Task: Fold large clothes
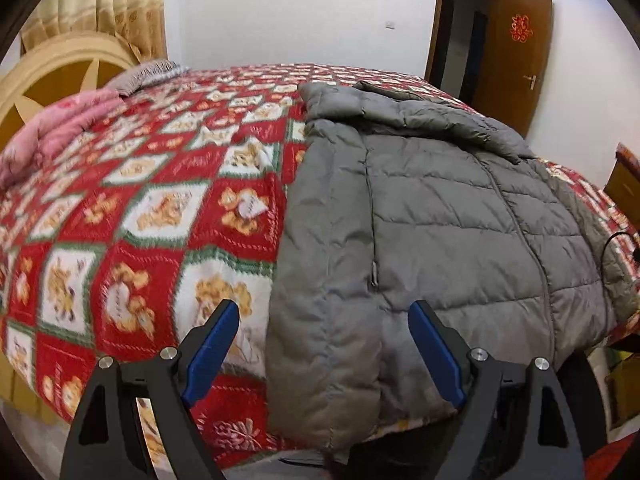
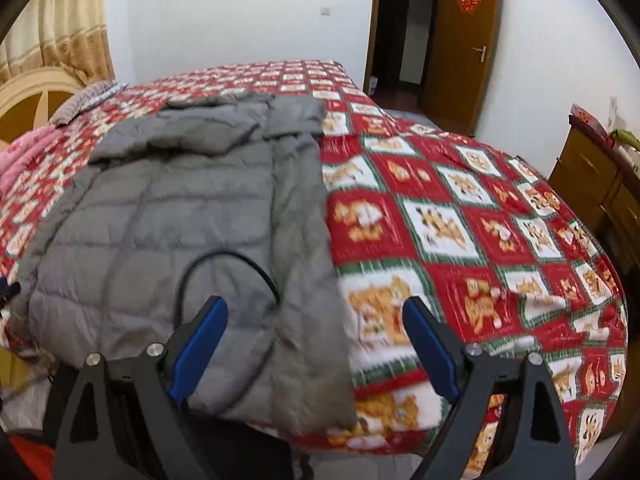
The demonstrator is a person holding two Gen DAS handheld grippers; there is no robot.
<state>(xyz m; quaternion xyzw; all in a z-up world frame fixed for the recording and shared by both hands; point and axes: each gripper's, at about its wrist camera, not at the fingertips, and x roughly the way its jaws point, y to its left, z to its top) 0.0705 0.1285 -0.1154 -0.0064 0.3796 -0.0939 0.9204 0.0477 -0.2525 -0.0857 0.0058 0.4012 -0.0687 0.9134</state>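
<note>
One bed point(image 1: 132, 216) is covered by a red, white and green patchwork blanket reaching to its near edge. One grey quilted jacket point(image 1: 440, 216) is laid lengthwise on the blanket, its hem draped over the near edge and its collar end towards the far side. The sleeves are seen folded in along both long sides. Bare blanket is left to the jacket's left in the left wrist view and to its right in the right wrist view, so open room is available on both flanks. One brown door point(image 2: 464, 40) is seen standing open beyond the far corner. One pink bundle point(image 1: 48, 136) is noted by the headboard.

Two grippers are counted. The left gripper point(image 1: 324, 312) is spread wide over the jacket's left hem edge, nothing pinched. The right gripper point(image 2: 316, 308) is likewise spread wide over the right hem edge, nothing pinched. One black cable point(image 2: 224, 264) is looped over the jacket.
</note>
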